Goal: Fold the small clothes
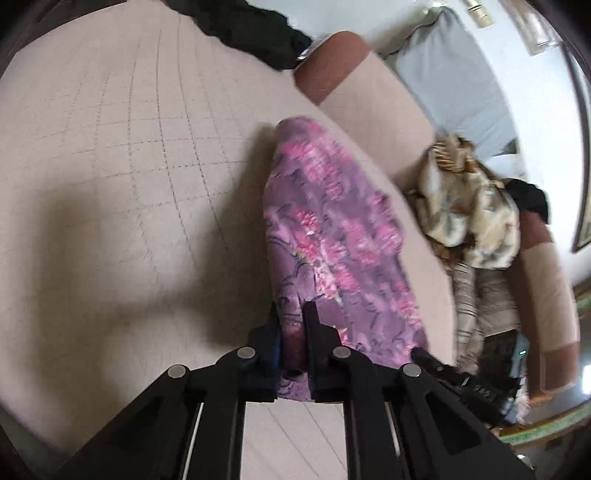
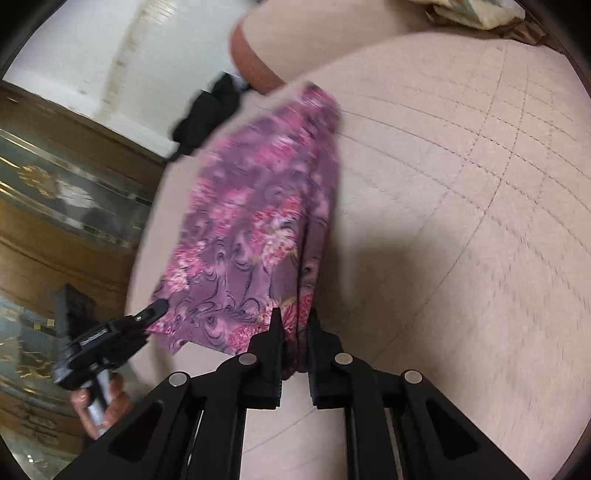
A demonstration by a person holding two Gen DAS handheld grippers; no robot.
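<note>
A purple garment with pink flowers (image 1: 332, 236) hangs stretched above the beige quilted sofa seat (image 1: 129, 166). My left gripper (image 1: 292, 314) is shut on one near corner of it. My right gripper (image 2: 294, 319) is shut on the other near corner of the same garment (image 2: 258, 206). The right gripper's tip also shows in the left wrist view (image 1: 436, 363) at the cloth's lower right edge, and the left gripper shows in the right wrist view (image 2: 147, 317) at the cloth's lower left edge, held by a hand (image 2: 107, 402). The far end of the garment hangs free.
A pile of beige patterned clothes (image 1: 476, 218) lies at the sofa's right end by a brown armrest (image 1: 546, 295). A black garment (image 1: 258, 29) lies at the back of the seat near another brown cushion (image 1: 328, 62). A wooden cabinet (image 2: 55, 206) stands left in the right wrist view.
</note>
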